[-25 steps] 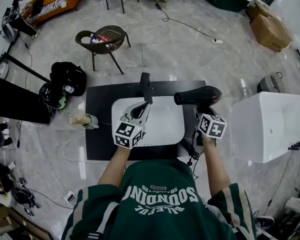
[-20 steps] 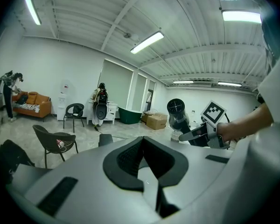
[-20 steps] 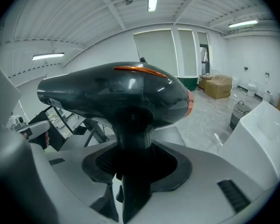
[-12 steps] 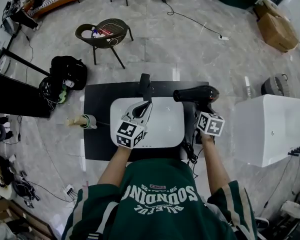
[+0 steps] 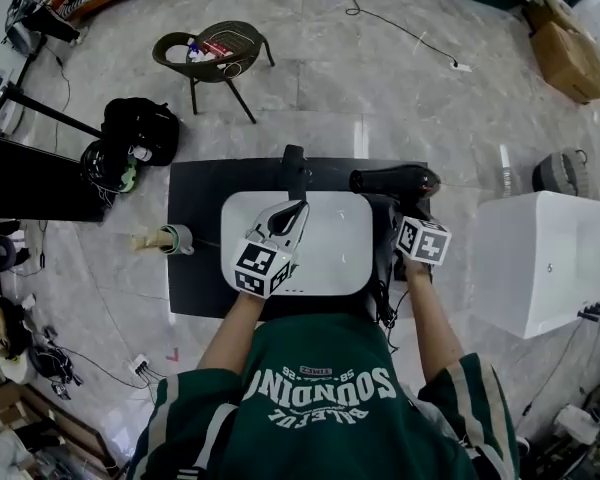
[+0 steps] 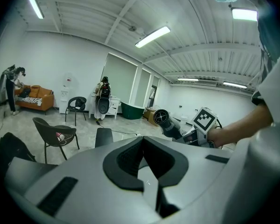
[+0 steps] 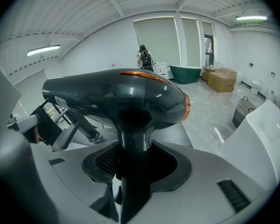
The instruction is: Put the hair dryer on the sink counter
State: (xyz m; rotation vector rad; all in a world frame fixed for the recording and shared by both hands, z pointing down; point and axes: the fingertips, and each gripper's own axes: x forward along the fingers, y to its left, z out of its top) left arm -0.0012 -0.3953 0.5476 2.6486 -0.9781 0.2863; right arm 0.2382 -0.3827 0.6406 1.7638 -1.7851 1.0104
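Right tongs (image 7: 130, 169) pinch the hair dryer (image 7: 114, 97) by its handle; left tongs (image 6: 149, 176) sit pressed together, empty.

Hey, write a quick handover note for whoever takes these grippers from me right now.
Right gripper: shut on the handle of the hair dryer, which is upright above the right end of the black sink counter.
Left gripper: shut, empty, over the white basin.
Done: dryer in grasp, at the counter.
Left: lower it onto the counter, then open the right gripper.
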